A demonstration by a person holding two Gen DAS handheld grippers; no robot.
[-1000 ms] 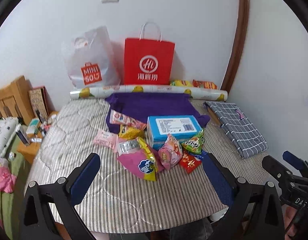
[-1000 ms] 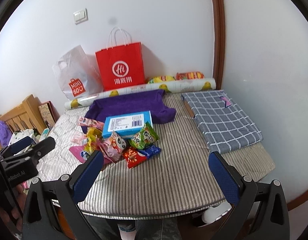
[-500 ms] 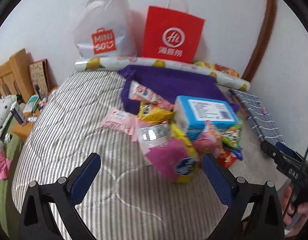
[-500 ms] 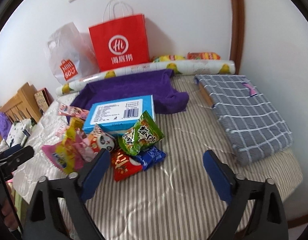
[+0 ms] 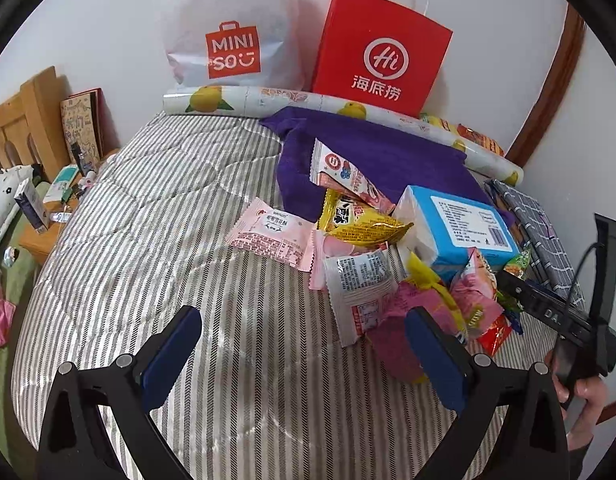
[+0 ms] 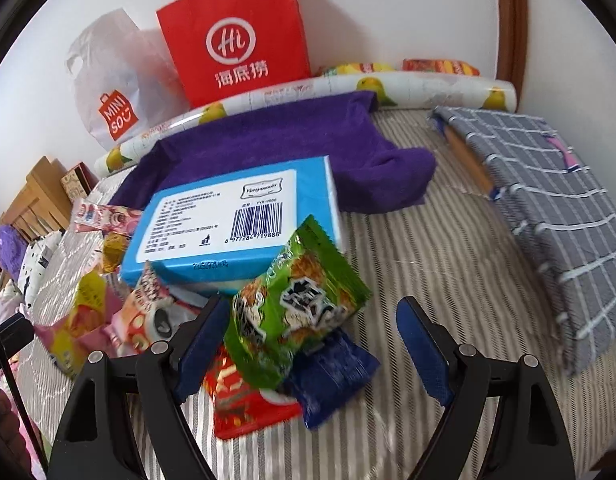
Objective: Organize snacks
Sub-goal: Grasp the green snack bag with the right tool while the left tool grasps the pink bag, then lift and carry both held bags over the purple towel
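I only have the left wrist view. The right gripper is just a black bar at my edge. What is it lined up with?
Observer: The right gripper is over the green packet; its jaws are closing, pads not yet pressing on it.
Operator: What's under that packet? I barely see any green.
Observer: A blue packet and a red packet lie under its near end.
Operator: And beyond the blue box?
Observer: The blue box rests partly on the purple towel; bare striped cover lies between it and the grey checked cloth.
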